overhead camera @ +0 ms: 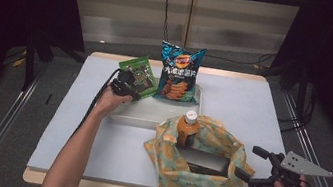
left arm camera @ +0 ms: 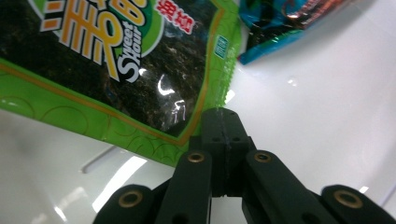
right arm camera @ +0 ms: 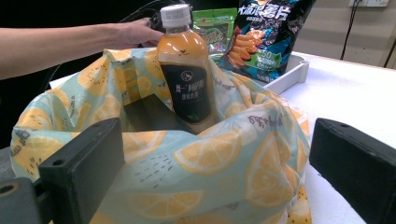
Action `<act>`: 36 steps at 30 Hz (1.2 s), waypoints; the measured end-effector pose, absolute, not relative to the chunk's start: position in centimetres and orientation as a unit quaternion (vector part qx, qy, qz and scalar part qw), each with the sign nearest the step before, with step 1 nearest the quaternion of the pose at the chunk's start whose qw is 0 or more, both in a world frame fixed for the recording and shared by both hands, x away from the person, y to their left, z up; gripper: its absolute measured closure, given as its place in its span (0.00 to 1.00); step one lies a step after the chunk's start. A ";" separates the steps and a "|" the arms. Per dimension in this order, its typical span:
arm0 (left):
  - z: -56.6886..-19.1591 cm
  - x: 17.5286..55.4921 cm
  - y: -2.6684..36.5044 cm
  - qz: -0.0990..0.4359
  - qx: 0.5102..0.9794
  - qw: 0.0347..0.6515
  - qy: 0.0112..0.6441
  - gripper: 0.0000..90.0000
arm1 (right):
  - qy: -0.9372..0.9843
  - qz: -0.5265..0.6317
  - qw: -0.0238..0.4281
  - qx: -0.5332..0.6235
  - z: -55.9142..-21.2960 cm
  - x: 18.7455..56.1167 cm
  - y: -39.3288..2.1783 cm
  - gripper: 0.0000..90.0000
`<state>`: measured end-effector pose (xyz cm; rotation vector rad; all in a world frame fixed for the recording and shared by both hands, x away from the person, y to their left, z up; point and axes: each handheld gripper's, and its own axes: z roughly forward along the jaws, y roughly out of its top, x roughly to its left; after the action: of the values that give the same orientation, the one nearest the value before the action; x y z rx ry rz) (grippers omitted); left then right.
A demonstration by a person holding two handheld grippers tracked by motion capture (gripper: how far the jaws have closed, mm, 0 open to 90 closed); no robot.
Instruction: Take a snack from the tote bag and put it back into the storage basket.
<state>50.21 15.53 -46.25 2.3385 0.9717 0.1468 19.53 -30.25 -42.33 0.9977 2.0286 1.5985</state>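
Pinching the lower corner of the green seaweed packet (left arm camera: 116, 70) is all my left tongs (left arm camera: 219, 122) manage right now: in the left gripper view the jaws are fully together on the packet's sealed edge, and nothing more than that thin border seems to lie between them. The packet stands in the white tray (overhead camera: 141, 112) at about 11 o'clock from the table (overhead camera: 253, 107) centre, just beside the blue chip bag (overhead camera: 179, 73) at its 3 o'clock. My worry is that so thin a bite on slick foil lets the packet slide out or swing once I lift it, and a swing toward 3 o'clock could knock the chip bag flat. My right tongs (right arm camera: 215, 172) stand wide open with nothing between the jaws, low at 5 o'clock, close against the lemon-print bag (overhead camera: 196, 179) but not gripping its rim. That cloth mouth looks slack, and the orange drink bottle (right arm camera: 184, 65) with a dark box (overhead camera: 207, 161) already takes up much of it, so I judge a dangling packet may catch the rim, fold it inward, or tip the bottle.
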 end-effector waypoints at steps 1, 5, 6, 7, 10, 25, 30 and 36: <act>-46.3 50.2 15.5 0.055 0.874 0.300 0.378 1.00 | 0.721 0.567 0.186 0.353 -42.3 19.5 -30.3 0.03; -46.5 50.6 15.9 0.063 0.871 0.301 0.382 1.00 | 0.719 0.568 0.184 0.356 -42.3 19.5 -30.4 0.03; -46.5 50.7 15.9 0.059 0.867 0.302 0.393 1.00 | 0.719 0.568 0.184 0.356 -42.3 19.5 -30.4 0.03; -46.4 50.9 16.2 0.063 0.870 0.296 0.389 1.00 | 0.719 0.568 0.184 0.356 -42.4 19.5 -30.4 0.03; -46.5 51.2 16.6 0.063 0.869 0.299 0.390 1.00 | 0.719 0.568 0.185 0.356 -42.4 19.5 -30.4 0.03; -46.8 52.3 17.9 0.083 0.850 0.300 0.425 0.98 | 0.719 0.568 0.187 0.354 -42.3 19.6 -30.5 0.03; -46.9 52.4 17.7 0.091 0.840 0.308 0.438 0.96 | 0.718 0.569 0.187 0.356 -42.3 19.5 -30.5 0.03; -46.9 52.2 17.7 0.087 0.839 0.315 0.436 0.89 | 0.717 0.569 0.186 0.356 -42.4 19.5 -30.6 0.03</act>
<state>52.17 17.69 -46.87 2.2094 1.1482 0.2295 19.54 -30.62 -42.36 1.0029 2.0205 1.6022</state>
